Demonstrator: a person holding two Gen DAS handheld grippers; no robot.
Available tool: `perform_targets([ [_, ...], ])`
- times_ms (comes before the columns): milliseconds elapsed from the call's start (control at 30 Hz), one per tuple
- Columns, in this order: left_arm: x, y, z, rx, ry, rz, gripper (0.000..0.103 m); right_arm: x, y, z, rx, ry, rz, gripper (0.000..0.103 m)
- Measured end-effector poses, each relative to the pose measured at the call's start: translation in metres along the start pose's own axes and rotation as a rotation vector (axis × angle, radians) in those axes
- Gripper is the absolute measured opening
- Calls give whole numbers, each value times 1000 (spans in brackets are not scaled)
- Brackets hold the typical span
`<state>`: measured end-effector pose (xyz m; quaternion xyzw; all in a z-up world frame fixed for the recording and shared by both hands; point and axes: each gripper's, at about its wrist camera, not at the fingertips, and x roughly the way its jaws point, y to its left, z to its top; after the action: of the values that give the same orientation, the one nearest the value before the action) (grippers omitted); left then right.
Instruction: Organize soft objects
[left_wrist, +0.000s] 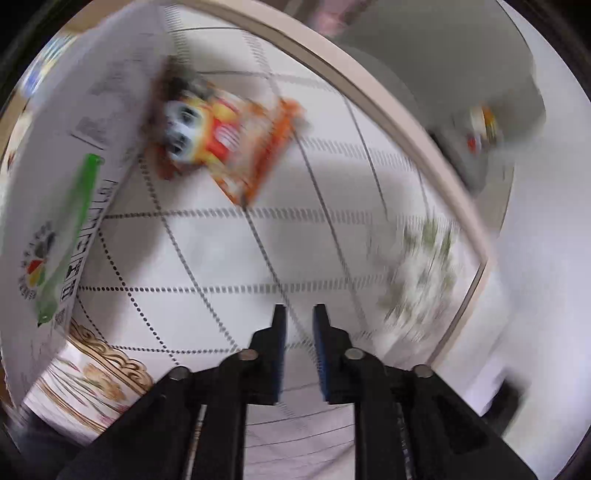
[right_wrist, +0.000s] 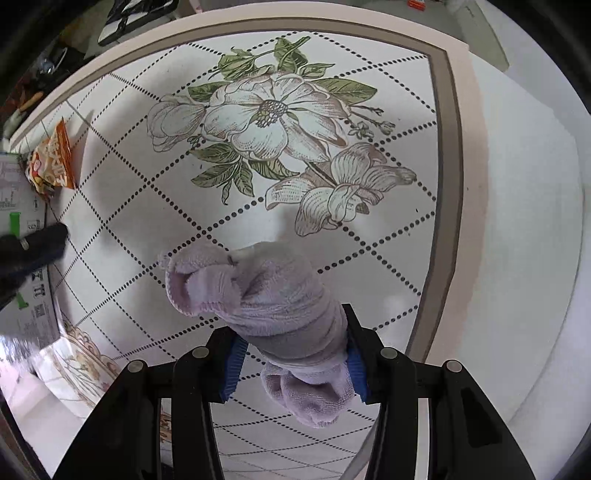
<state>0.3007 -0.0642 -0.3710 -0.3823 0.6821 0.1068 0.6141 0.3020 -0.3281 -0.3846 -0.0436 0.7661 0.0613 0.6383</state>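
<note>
My right gripper (right_wrist: 293, 334) is shut on a rolled lilac towel (right_wrist: 258, 291) and holds it above the flower-patterned table (right_wrist: 122, 206). My left gripper (left_wrist: 300, 314) is empty, its jaws narrowly apart, over the table (left_wrist: 207, 266). An orange snack packet (left_wrist: 225, 144) lies beside a white cardboard box (left_wrist: 92, 122); this view is blurred by motion. The packet (right_wrist: 53, 158) and the box (right_wrist: 14, 184) also show at the far left of the right wrist view, with the left gripper's dark body (right_wrist: 29, 251) in front of the box.
The box has a green strip (left_wrist: 70, 229) on its side. The table's beige edge (left_wrist: 369, 96) curves along the far side, with white floor beyond. A large flower print (right_wrist: 273, 122) covers the table's middle.
</note>
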Motion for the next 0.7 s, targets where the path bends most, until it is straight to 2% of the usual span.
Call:
perform_targets([
  [67, -8, 13, 18, -105, -12, -39, 31, -3, 1, -5, 3, -5, 4, 50],
  [133, -14, 30, 35, -230, -36, -73, 49, -5, -1, -6, 2, -8, 9, 50],
  [233, -14, 47, 42, -347, -58, -91, 57, -4, 7, -8, 2, -7, 17, 50],
  [400, 0, 58, 45, -451, -17, -106, 57, -9, 28, 0, -20, -13, 10, 50],
  [533, 13, 68, 41, -532, 33, -21, 57, -17, 41, 13, -28, -25, 10, 50],
  [600, 10, 70, 45, -549, 8, 22, 57, -19, 46, 16, -29, -29, 14, 50],
  [700, 8, 67, 50, -543, -2, 38, 57, -17, 49, 21, -38, -32, 15, 50],
])
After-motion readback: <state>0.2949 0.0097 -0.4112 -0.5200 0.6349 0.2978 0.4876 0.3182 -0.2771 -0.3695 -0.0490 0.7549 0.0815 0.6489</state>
